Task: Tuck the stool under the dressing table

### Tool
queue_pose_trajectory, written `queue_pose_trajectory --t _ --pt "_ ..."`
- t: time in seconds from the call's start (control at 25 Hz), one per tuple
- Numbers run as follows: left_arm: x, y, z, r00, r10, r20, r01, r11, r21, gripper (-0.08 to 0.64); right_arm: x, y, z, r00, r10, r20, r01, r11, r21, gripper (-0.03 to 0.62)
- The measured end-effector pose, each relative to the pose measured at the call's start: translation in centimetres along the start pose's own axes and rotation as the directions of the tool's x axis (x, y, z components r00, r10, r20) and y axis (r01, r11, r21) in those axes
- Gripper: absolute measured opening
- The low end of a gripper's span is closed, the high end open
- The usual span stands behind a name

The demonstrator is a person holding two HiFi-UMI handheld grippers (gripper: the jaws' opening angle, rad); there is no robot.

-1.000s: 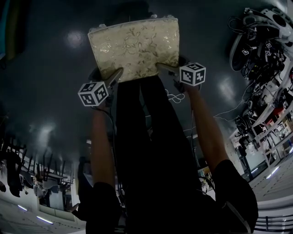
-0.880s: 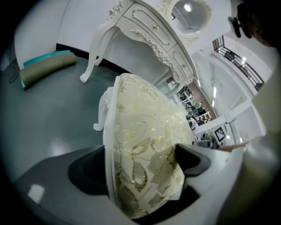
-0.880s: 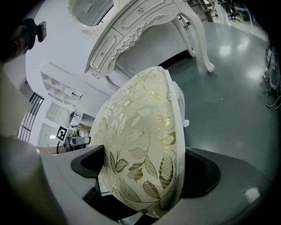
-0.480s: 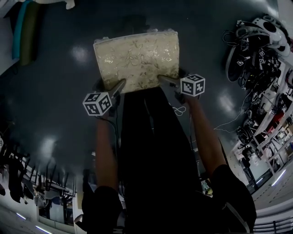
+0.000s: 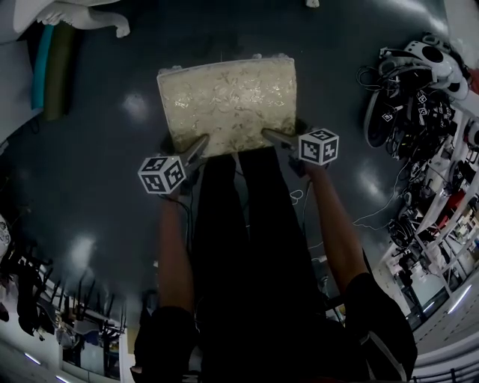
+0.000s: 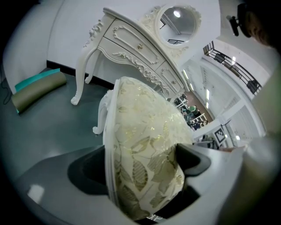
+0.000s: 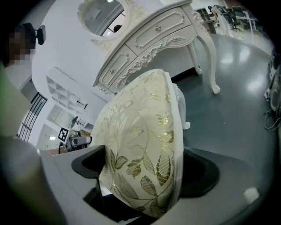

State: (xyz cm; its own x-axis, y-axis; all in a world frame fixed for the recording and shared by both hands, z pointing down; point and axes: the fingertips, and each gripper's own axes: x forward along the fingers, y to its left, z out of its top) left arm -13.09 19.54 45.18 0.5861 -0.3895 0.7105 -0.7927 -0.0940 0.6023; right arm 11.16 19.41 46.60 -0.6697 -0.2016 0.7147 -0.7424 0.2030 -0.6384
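Change since earlier: stool (image 5: 228,105) and both grippers advanced together over the floor (image 5: 112,187); a white leg of the dressing table (image 5: 82,15) now in view far ahead-left.
Left gripper (image 5: 198,146) (image 6: 140,167): clenched on the near-left edge of the stool (image 6: 140,132) cushion, padding squeezed between the jaws.
Right gripper (image 5: 269,136) (image 7: 140,171): clamped likewise on the near-right edge, roughly level with the left.
Reason for hold: paired grips at the near corners, presumably to keep the seat level and steerable while moved ahead.
Stool position: directly ahead of both grippers, seat (image 7: 136,132) spanning the gap between them; contact of legs with floor not determinable.
Dressing table (image 6: 127,48) (image 7: 149,39): beyond the stool, well apart, knee space facing the grippers; round mirror (image 6: 178,19) on top.
Rolled mat (image 6: 37,88): ahead-left, beside the table leg.
Progress: judged mid-transport; tucking not yet done.
Risk: soft cushion edge; possible slip under a hard shove.
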Motion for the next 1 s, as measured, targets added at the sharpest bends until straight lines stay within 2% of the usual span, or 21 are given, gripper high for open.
queue_pose_trajectory --t 0.2,0.4,0.6,1.0 --pt "5.0 -2.6 2.9 1.000 0.025 0.013 -0.024 1.000 -0.009 0.486 -1.2 -5.2 3.8 1.000 0.016 -0.007 -0.016 1.000 0.008 0.526" --pt "2.3 -3.5 3.6 0.998 0.049 0.047 -0.047 0.998 -0.030 0.486 -2.2 -2.9 4.8 0.999 0.040 -0.019 -0.041 0.999 -0.013 0.525" --pt "4.3 -4.9 5.5 0.995 0.067 0.071 -0.064 0.997 -0.038 0.486 -2.9 -5.1 7.5 0.998 0.054 -0.022 -0.055 0.998 -0.039 0.523" --pt "5.3 -5.2 8.8 0.991 0.073 0.108 -0.073 0.997 -0.003 0.486 -2.6 -5.8 10.3 0.997 0.075 0.002 -0.075 0.996 -0.041 0.520"
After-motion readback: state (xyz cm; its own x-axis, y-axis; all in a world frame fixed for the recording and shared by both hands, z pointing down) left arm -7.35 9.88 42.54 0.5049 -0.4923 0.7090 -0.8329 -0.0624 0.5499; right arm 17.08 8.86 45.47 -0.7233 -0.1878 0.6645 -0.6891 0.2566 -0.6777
